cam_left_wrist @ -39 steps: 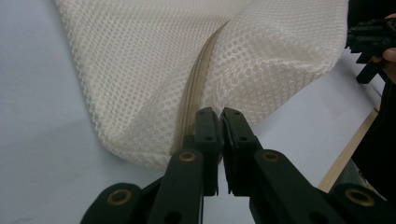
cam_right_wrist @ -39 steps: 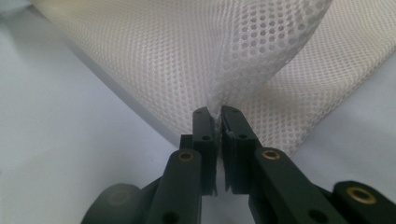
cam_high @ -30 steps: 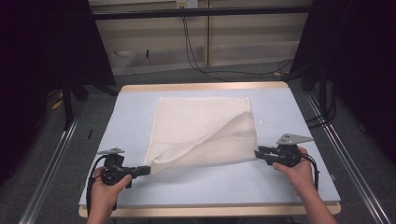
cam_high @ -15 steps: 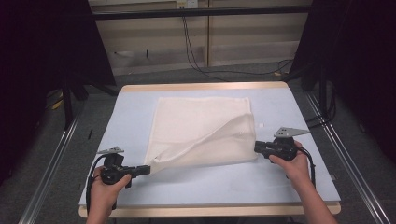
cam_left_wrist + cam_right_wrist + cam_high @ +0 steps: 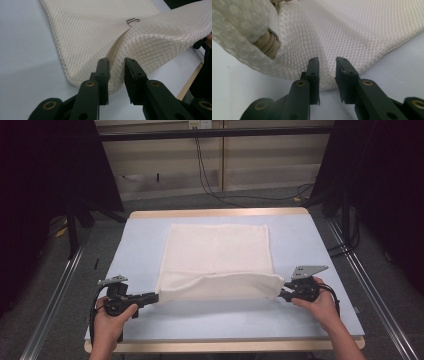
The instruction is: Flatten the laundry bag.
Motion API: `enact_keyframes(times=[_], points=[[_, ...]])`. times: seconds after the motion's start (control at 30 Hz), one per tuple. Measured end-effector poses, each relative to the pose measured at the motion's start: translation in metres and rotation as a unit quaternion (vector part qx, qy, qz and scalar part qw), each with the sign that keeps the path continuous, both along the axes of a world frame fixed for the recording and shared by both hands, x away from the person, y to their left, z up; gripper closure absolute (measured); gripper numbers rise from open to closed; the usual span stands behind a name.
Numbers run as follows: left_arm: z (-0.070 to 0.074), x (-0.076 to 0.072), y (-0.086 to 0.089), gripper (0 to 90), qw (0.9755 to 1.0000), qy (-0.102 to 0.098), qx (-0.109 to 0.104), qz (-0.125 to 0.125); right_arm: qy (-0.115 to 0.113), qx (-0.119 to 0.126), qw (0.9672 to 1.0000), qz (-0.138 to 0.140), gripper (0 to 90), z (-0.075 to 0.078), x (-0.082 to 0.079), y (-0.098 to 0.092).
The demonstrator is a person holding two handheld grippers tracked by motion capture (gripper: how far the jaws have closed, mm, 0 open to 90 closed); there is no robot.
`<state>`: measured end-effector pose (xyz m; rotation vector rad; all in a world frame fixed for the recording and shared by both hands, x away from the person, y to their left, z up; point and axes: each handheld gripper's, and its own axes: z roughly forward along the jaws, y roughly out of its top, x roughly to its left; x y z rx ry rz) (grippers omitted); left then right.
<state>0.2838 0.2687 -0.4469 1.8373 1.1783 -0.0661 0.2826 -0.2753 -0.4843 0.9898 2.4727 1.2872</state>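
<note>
Roughly halfway: mesh bag [image 5: 217, 257] folded w/ near edge down; both jaws just spread, fabric loose between; smoothing left.

The mesh bag [image 5: 130, 37] runs past the picture's top edge.

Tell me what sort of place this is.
Probably a lab recording station: a pale blue table fenced by metal rails, dark curtains either side, cables down the back wall.
</note>
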Motion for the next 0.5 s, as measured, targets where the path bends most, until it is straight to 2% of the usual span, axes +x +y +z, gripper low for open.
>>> enact_keyframes(times=[0.07, 0.17, 0.27, 0.4, 0.5], points=[[0.0, 0.001, 0.002, 66.1, 1.0, -0.005, 0.003, 0.003, -0.002, -0.002, 1.0, 0.002, 72.8, 0.0, 0.0, 0.0], [0.0, 0.001, 0.004, 62.8, 0.9999, 0.004, -0.007, 0.007, 0.002, -0.008, 1.0, -0.004, 73.1, -0.001, -0.001, 0.0], [0.001, 0.002, 0.007, 60.0, 0.9999, 0.002, -0.01, 0.009, 0.003, -0.008, 0.9999, -0.006, 73.5, -0.001, -0.001, 0.001], [0.004, 0.002, 0.012, 57.9, 0.9997, 0.009, -0.02, 0.014, 0.003, -0.012, 0.9999, -0.006, 74.0, -0.001, -0.001, 0.001], [0.006, 0.003, 0.016, 57.7, 0.9996, 0.003, -0.015, 0.026, 0.003, -0.013, 0.9999, -0.006, 74.2, -0.001, -0.001, 0.001]])
